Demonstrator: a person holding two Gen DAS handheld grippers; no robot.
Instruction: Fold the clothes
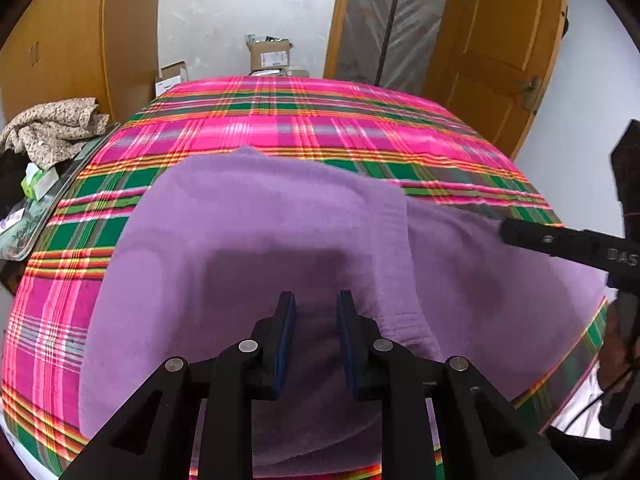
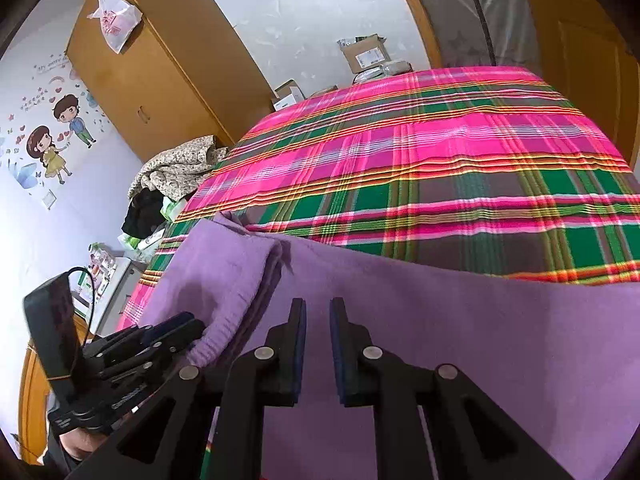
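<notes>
Left of the bed: a crumpled beige floral cloth (image 1: 56,128) is heaped on a cluttered side surface, well apart from the work; it is best left alone.
Garment: a soft lilac fleece garment (image 1: 248,240) is spread on the pink-and-green plaid bed cover (image 1: 320,128), at the near edge of the bed, with a ribbed cuff or hem (image 1: 404,320) already laid over the body.
Left gripper: the left gripper (image 1: 316,312) is held low over the lilac fabric with its jaws narrowly parted; whether cloth is pinched between the pads cannot be told.
Right gripper: the right gripper (image 2: 318,320) hovers over the flat right part of the garment, jaws slightly apart, and nothing is seen held.
Step judged: a fold of the body appears to be in preparation.
Doing it well: both edge corners should be pinched through all layers, lifted together, and carried across evenly, so that the folded-in cuff is not dragged loose.
Risk: fleece may bunch if only one side is lifted.
</notes>
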